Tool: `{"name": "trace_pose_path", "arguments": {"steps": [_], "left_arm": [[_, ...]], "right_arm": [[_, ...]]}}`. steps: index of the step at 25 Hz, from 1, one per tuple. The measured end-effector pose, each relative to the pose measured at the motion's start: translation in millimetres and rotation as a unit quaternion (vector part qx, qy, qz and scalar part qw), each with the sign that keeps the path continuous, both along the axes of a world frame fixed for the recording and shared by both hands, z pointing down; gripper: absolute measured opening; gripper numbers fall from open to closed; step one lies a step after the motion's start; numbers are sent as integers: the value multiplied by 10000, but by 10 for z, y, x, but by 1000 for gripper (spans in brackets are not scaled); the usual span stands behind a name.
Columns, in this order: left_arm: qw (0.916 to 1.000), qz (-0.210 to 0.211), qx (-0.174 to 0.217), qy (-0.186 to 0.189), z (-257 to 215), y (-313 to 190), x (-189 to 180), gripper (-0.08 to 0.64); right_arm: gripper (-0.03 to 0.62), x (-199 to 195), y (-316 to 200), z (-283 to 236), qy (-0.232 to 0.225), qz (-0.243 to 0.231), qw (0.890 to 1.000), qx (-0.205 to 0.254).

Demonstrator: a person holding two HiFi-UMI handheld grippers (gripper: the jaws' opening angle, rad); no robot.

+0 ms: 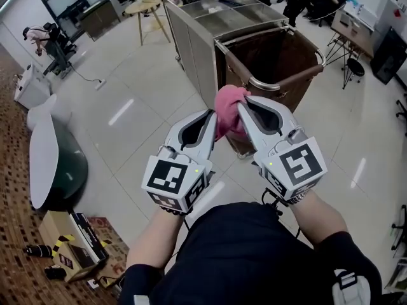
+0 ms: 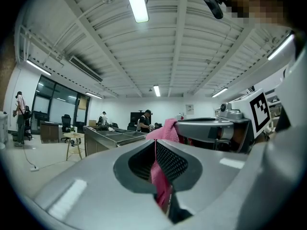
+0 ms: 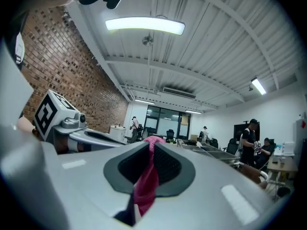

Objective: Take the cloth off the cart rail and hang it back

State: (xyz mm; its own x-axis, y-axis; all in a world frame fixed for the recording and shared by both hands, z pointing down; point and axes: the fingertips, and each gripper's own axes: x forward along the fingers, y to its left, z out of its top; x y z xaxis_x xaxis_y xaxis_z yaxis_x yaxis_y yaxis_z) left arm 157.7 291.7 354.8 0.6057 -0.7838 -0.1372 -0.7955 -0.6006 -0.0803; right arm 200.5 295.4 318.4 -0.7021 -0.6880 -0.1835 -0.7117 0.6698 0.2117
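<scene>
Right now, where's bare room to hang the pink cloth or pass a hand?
Bare: the chrome front rail of the brown bag cart, and the pale tiled floor between cart and round white table. Crowded: the pink cloth fills the gap between left gripper and right gripper, both shut on it; clutter around the cardboard box.

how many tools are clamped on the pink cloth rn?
2. The left tool grips the pink cloth from its left side, the right tool from its right, near the cart rail.

No legible text, no readable labels or numbers
</scene>
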Motion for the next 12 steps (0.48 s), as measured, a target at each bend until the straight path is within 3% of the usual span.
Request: {"name": "trace_pose_path", "arguments": {"steps": [12], "left_arm": [[9972,-729,-32,139,230,-319,-742,9]], "right_arm": [[25,-759,-428,306,142,-676,9976,-61]]}}
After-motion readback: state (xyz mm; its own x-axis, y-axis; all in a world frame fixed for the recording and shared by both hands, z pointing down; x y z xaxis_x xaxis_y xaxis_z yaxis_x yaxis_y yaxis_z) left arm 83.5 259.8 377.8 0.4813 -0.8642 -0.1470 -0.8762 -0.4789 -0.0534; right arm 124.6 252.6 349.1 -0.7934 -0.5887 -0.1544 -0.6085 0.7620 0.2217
